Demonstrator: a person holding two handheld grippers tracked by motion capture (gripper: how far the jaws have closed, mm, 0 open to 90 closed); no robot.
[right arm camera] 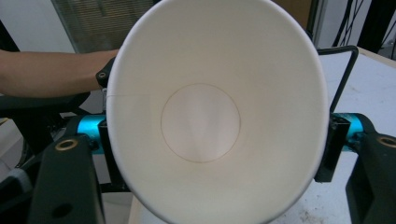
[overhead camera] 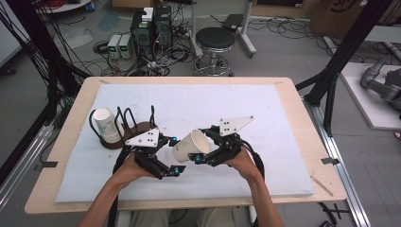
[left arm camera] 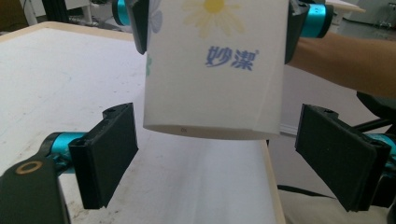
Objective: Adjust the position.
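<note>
The right gripper [overhead camera: 208,152] clamps the paper cup [overhead camera: 191,146] by its wall near the left gripper [overhead camera: 164,158], whose spread, empty jaws risk crushing it.

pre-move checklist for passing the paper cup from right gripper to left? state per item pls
1. Right gripper shut on the paper cup, a finger on each side near the rim: ok.
2. Left gripper open, fingers wider than the cup base: ok.
3. Cup base between the left fingers: not ok, it sits above and just beyond them in the left gripper view.
4. Cup empty, so tilting is safe: ok, bare bottom seen in the right gripper view.
5. Cup wall uncrushed: ok, rim only slightly oval.
6. Free slot on the wire rack, which already holds another cup: cannot tell.
</note>
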